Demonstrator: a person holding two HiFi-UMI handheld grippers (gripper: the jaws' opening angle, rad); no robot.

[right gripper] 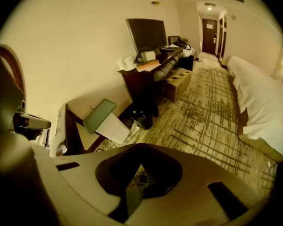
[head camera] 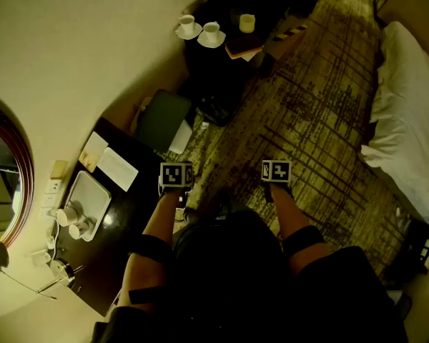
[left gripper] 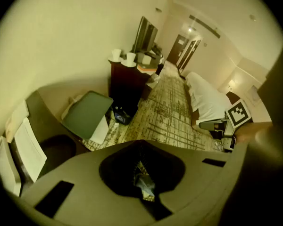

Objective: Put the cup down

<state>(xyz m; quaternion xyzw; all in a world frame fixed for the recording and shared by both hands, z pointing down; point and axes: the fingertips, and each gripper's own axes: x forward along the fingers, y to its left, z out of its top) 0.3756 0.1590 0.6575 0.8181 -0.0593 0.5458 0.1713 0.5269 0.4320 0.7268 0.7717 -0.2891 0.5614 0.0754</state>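
Looking down, I see patterned carpet (head camera: 307, 106) running between a white bed (head camera: 407, 120) at the right and a dark desk (head camera: 129, 209) against the left wall. Two cups (head camera: 66, 215) sit on a tray (head camera: 94, 190) on that desk, well apart from either set of fingers. The left gripper (left gripper: 144, 186) and right gripper (right gripper: 134, 192) hang over the carpet, jaws pressed together, nothing between them.

Head view: at head height, aimed steeply down past the person's arms; carpet (head camera: 314, 98) fills centre to 1 o'clock.
Left gripper view: rides the left gripper (left gripper: 144, 185), lower, facing along the room.
Right gripper view: rides the right gripper (right gripper: 137, 189), same heading.
Shared by all three: carpet, dark cabinet (head camera: 214, 63) near 12 o'clock, bed (head camera: 407, 120) at 3 o'clock.
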